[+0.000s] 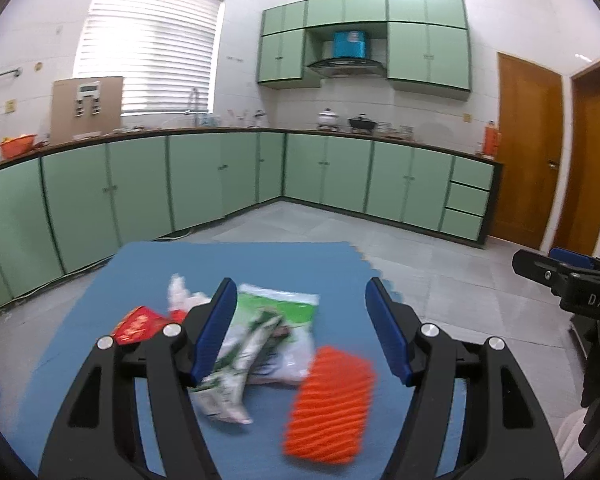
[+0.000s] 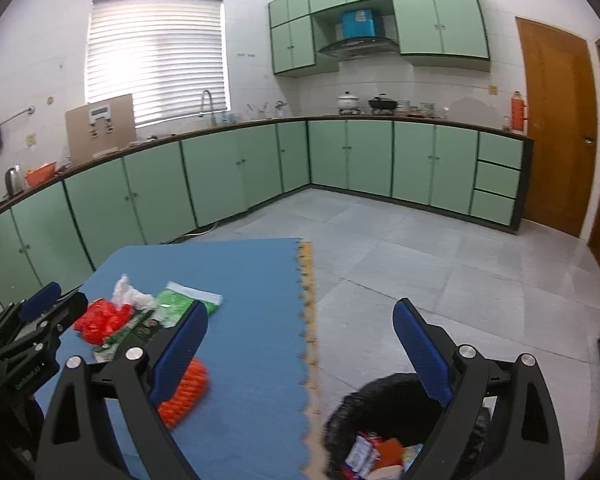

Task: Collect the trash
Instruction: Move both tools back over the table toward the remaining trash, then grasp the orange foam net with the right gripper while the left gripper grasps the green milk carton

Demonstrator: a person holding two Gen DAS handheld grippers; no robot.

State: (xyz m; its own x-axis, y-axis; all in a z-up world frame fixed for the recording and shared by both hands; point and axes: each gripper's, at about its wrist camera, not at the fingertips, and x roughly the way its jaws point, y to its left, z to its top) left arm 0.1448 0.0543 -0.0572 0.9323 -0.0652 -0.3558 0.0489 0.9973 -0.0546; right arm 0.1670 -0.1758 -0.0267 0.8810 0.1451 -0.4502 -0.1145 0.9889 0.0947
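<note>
Trash lies on a blue foam mat (image 1: 260,264): an orange ridged wrapper (image 1: 328,404), a green-and-white snack bag (image 1: 276,320), a crumpled green-white wrapper (image 1: 224,392), a red packet (image 1: 138,324) and white crumpled paper (image 1: 180,292). My left gripper (image 1: 302,332) is open and empty, just above the bags. My right gripper (image 2: 300,352) is open and empty, over the mat's right edge (image 2: 306,320). A black-lined trash bin (image 2: 380,432) with wrappers inside sits below it. The orange wrapper (image 2: 188,392) and red packet (image 2: 104,318) also show in the right wrist view.
Green kitchen cabinets (image 1: 204,176) run along the far walls. Grey tiled floor (image 2: 440,264) lies right of the mat. Wooden doors (image 1: 528,148) stand at the right. The right gripper (image 1: 560,280) shows at the left view's right edge; the left gripper (image 2: 40,320) shows at the right view's left.
</note>
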